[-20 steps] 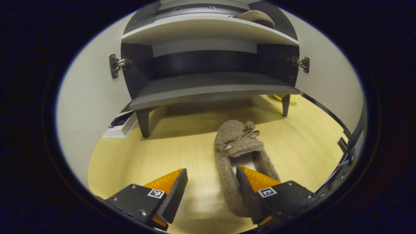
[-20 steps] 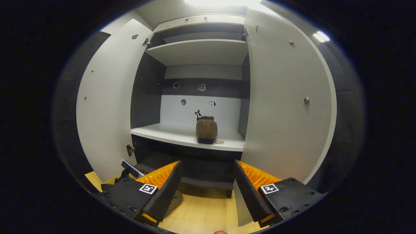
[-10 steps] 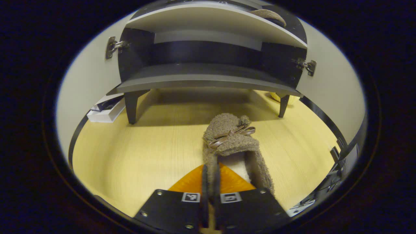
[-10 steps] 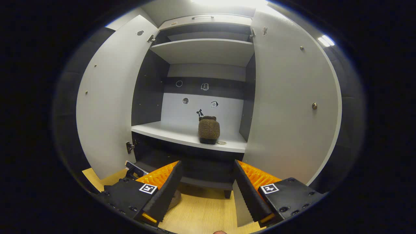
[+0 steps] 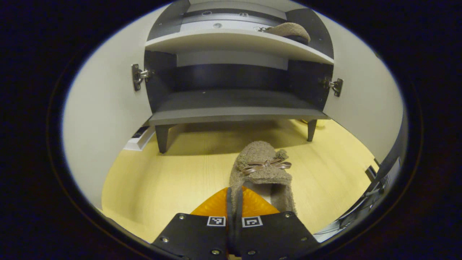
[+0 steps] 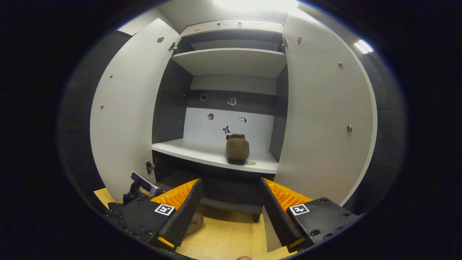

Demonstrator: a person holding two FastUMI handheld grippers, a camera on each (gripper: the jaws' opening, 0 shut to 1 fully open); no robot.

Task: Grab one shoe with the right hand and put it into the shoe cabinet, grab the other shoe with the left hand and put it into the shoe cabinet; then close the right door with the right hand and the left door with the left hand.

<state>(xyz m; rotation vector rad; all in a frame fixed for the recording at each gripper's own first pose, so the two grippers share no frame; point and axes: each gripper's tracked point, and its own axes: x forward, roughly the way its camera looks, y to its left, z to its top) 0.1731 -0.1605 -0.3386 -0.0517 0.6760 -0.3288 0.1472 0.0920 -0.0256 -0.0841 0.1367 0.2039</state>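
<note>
On the floor, one shoe (image 5: 261, 169) pinched by left gripper (image 5: 234, 202), one slipper (image 6: 237, 148) shelved

Left gripper view — heel of the fuzzy brown slipper with the ribbon bow (image 5: 265, 169) hidden behind the closed fingers; whether its sole touches the floor cannot be told. Second fuzzy brown slipper (image 5: 288, 30) half hidden by the shelf edge.

Right gripper view — small stickers on the cabinet's back panel (image 6: 242, 120) too small to read; brown lump (image 6: 195, 222) beside the near finger mostly hidden.
</note>
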